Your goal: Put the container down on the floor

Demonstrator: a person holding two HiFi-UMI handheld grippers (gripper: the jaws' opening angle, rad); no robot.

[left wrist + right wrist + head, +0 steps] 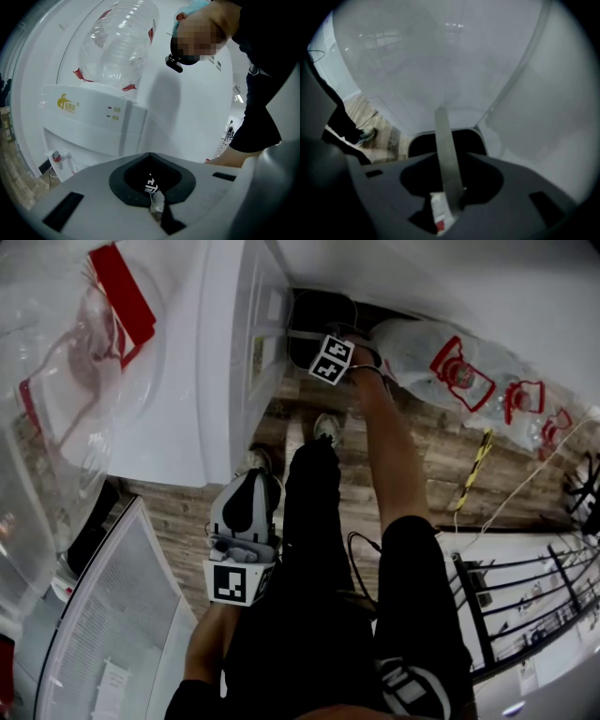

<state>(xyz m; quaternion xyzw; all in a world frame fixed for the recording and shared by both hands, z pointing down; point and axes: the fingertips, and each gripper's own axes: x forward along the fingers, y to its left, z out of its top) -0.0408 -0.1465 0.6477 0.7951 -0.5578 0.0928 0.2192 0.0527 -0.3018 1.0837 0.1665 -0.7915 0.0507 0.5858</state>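
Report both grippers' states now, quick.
Left gripper: shut, holding nothing.
Right gripper: shut on the thin grey handle of the black container.

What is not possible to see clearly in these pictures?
- Right gripper view: the right gripper, shut on a grey strap, hides most of the black container.
- Head view: its marker cube covers the container's base; floor contact unclear.
- Left gripper view: the scrap at the left gripper's tips is too blurred.
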